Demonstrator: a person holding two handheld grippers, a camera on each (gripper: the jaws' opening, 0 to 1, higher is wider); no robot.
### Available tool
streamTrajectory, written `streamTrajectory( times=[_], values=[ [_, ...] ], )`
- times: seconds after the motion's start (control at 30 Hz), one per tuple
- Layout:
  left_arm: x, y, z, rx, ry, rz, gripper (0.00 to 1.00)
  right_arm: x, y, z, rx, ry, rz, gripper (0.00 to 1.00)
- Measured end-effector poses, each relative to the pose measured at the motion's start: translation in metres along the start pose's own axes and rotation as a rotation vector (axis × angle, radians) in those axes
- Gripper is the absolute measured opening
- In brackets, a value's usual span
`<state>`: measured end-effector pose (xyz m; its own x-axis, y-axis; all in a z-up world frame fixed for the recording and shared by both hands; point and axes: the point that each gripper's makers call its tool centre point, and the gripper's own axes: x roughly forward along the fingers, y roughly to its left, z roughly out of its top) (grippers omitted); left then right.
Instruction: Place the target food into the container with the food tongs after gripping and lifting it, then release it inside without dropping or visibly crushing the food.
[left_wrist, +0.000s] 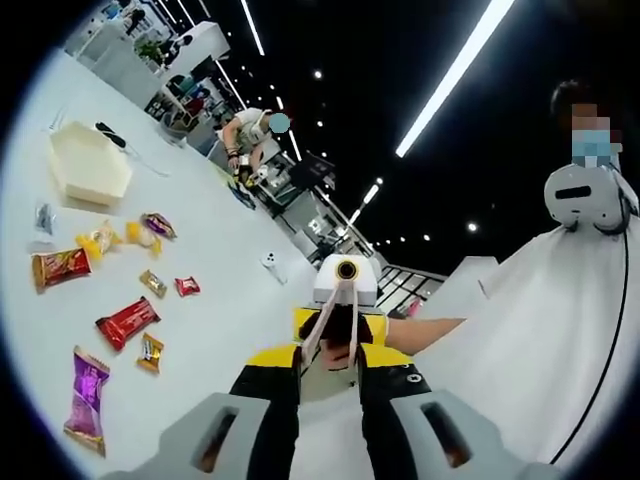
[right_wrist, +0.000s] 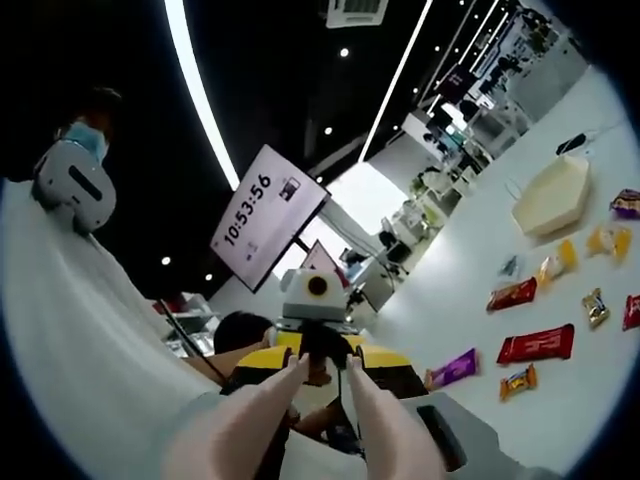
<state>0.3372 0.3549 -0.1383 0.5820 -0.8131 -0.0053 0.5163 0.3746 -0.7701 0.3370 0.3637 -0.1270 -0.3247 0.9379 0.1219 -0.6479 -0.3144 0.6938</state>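
The two grippers face each other above the white table (left_wrist: 230, 250). My right gripper (right_wrist: 322, 372) is shut on pale food tongs (right_wrist: 268, 415), whose two arms rise from the bottom of the right gripper view. The same tongs (left_wrist: 318, 330) show between its yellow-and-black jaws in the left gripper view. My left gripper (left_wrist: 330, 440) stands open, its grey jaws wide apart around the right one's fingers. A cream hexagonal container (left_wrist: 88, 162) (right_wrist: 553, 195) sits empty at the far end. Wrapped snacks lie loose: a red bar (left_wrist: 127, 321) (right_wrist: 535, 344), a purple packet (left_wrist: 87, 395) (right_wrist: 452, 368), and yellow sweets (left_wrist: 100, 238).
Several more small packets are scattered between the container and me, among them a red-gold one (left_wrist: 60, 266) and a gold one (left_wrist: 150, 351). A person's white garment (left_wrist: 560, 330) fills one side. A screen (right_wrist: 268, 215) and other desks stand beyond the table.
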Motion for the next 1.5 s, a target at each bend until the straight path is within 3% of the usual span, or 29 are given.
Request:
streamTrajectory(
  times=[0.17,0.43,0.63,0.77,0.87,1.0,1.27,1.5],
  values=[
    [0.000,-0.003,0.004,-0.025,-0.039,-0.026,0.19,0.000,0.003,0.003,-0.001,-0.016,0.013,0.24],
    [0.001,-0.006,0.004,-0.021,-0.044,-0.030,0.21,-0.001,0.004,0.003,0.011,-0.016,0.026,0.24],
    [0.000,0.000,0.003,-0.043,-0.111,-0.018,0.24,-0.002,0.000,0.002,-0.003,-0.006,0.002,0.26],
    [-0.005,-0.001,-0.001,-0.005,-0.127,0.003,0.35,-0.005,-0.002,0.001,-0.002,0.005,-0.009,0.27],
    [-0.014,0.004,0.003,0.003,-0.151,0.041,0.39,-0.014,-0.005,0.007,0.017,-0.029,-0.027,0.27],
    [-0.022,0.007,0.008,0.013,-0.176,0.065,0.42,-0.021,-0.013,0.006,-0.034,-0.022,-0.079,0.26],
    [-0.020,0.022,-0.001,0.102,-0.127,0.181,0.49,-0.021,-0.025,0.011,-0.126,-0.050,-0.166,0.25],
    [-0.027,0.034,0.007,0.125,-0.164,0.259,0.53,-0.024,-0.033,0.021,-0.174,-0.091,-0.224,0.26]
  ],
)
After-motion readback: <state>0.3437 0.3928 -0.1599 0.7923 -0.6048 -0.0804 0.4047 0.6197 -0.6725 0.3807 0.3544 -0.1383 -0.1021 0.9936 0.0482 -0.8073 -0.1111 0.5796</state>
